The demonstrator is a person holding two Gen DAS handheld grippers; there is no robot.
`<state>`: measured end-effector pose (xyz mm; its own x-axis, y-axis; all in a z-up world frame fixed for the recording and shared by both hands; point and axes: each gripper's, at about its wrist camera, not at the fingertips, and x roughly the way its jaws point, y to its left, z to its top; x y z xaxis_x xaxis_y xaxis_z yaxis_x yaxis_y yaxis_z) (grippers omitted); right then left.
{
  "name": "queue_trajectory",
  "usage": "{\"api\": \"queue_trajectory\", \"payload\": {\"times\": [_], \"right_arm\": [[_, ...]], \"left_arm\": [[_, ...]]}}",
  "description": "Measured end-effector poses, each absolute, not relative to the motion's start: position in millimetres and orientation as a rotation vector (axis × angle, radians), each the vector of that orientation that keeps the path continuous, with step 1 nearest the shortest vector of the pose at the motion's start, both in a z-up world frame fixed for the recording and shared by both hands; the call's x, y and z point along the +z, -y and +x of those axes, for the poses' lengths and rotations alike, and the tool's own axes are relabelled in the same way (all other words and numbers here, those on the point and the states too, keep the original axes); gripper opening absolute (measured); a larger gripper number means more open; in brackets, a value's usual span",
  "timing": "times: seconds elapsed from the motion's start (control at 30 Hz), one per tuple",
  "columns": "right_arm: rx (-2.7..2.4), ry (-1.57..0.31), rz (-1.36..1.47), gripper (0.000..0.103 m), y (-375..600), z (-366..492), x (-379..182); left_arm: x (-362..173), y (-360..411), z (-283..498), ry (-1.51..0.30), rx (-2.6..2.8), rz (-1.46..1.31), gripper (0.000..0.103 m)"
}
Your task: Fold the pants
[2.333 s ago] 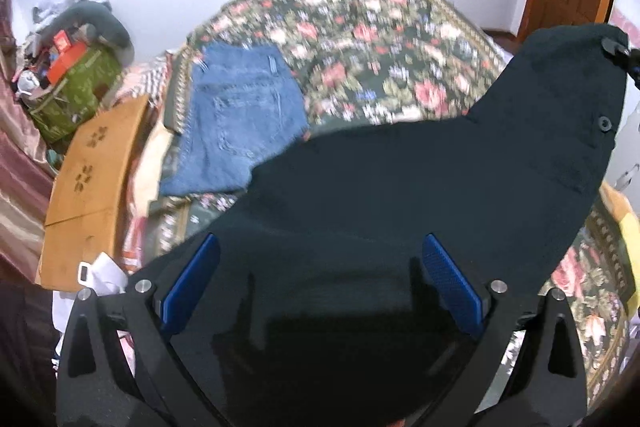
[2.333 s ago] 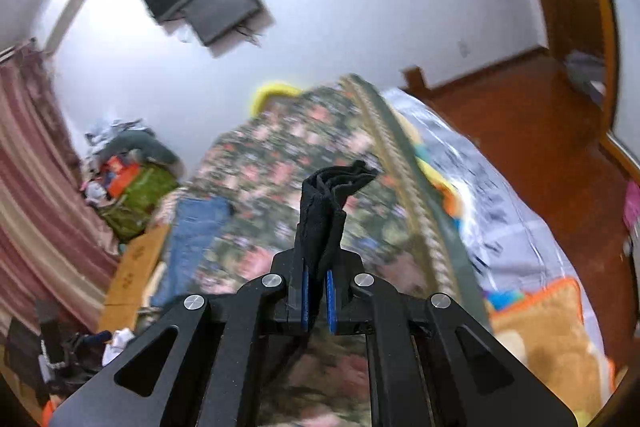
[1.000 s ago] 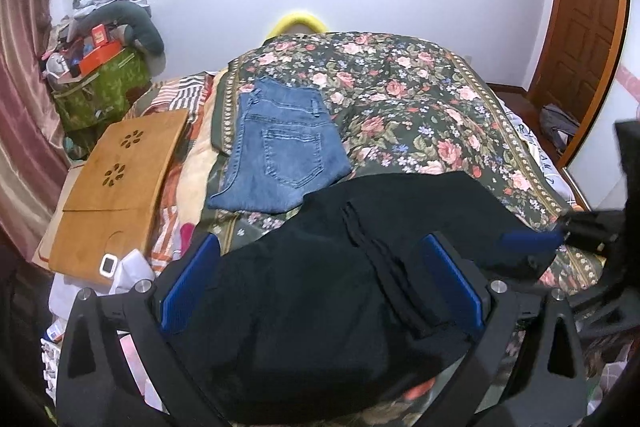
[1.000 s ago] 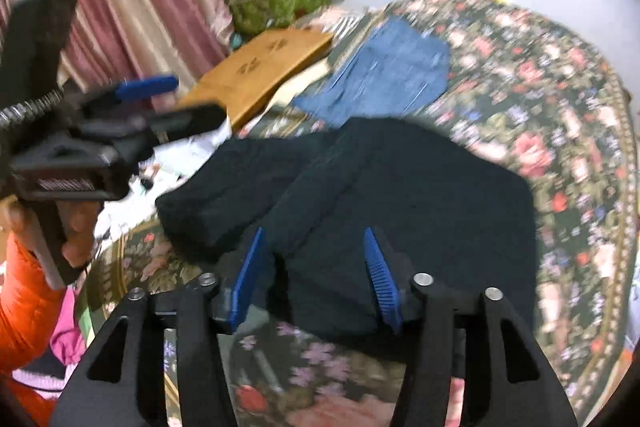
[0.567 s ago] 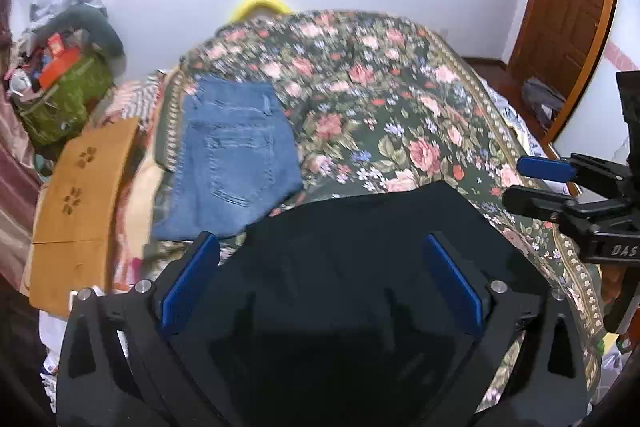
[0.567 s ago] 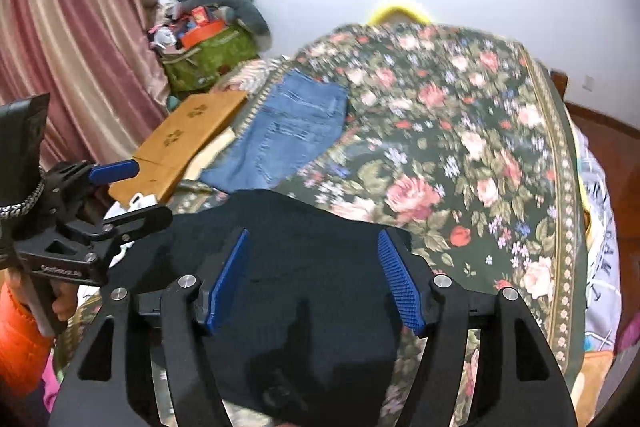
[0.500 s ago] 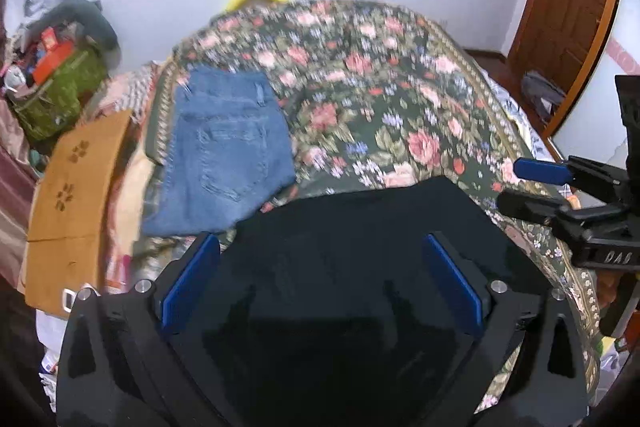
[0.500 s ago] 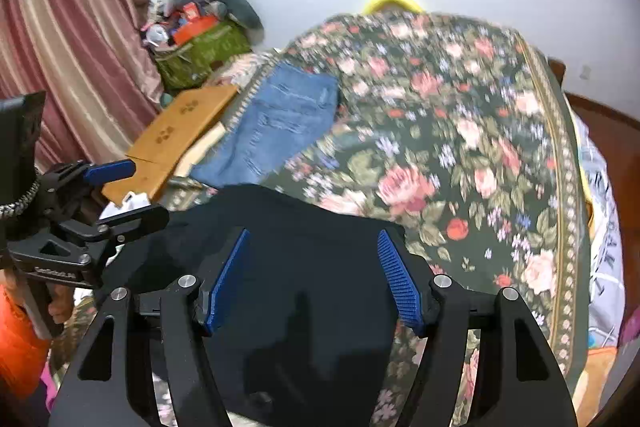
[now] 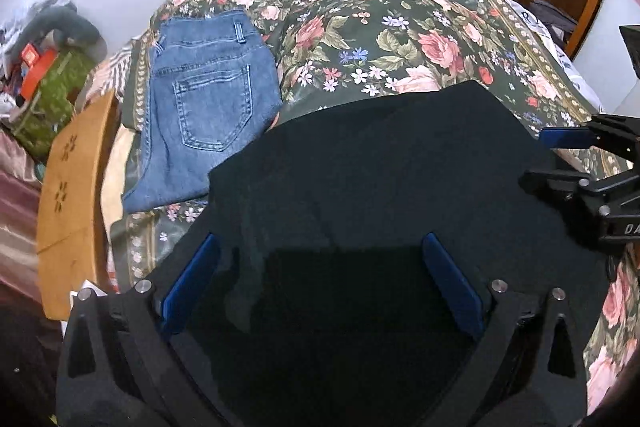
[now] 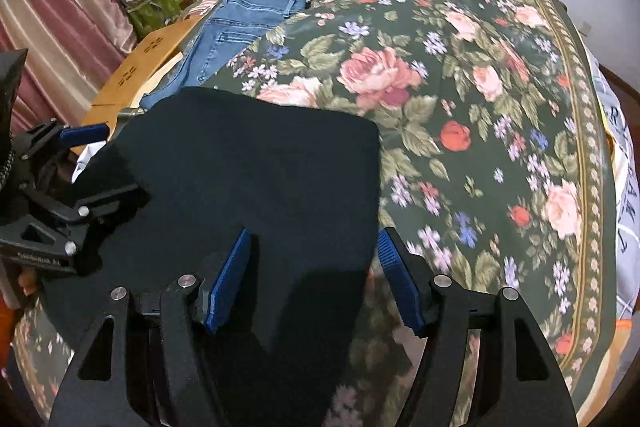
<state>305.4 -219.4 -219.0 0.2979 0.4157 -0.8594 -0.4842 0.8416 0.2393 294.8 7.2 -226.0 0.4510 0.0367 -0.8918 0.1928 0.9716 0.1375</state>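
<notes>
While the black pants (image 9: 380, 163) lie flat near the bed's (image 10: 480, 75) foot edge, we see both grippers, left (image 9: 320, 279) and right (image 10: 314, 275), gaping, gripping nothing.

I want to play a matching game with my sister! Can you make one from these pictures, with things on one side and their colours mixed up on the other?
Things:
1. pants under the grippers
2. folded jeans
3. bedspread
4. gripper pads

Colours:
A. dark green with pink roses
B. black
C. bright blue
D. faded denim blue

Pairs: 1-B, 2-D, 3-A, 4-C
</notes>
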Motion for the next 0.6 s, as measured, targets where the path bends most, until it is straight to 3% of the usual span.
{"api": "queue_trajectory", "payload": {"times": [0.6], "right_arm": [[0.520,-1.072,-0.055,0.069,257.5,243.7,-199.2]], "left_arm": [[-195.1,-25.0,231.0,-0.990,-0.040,0.242,0.102]]}}
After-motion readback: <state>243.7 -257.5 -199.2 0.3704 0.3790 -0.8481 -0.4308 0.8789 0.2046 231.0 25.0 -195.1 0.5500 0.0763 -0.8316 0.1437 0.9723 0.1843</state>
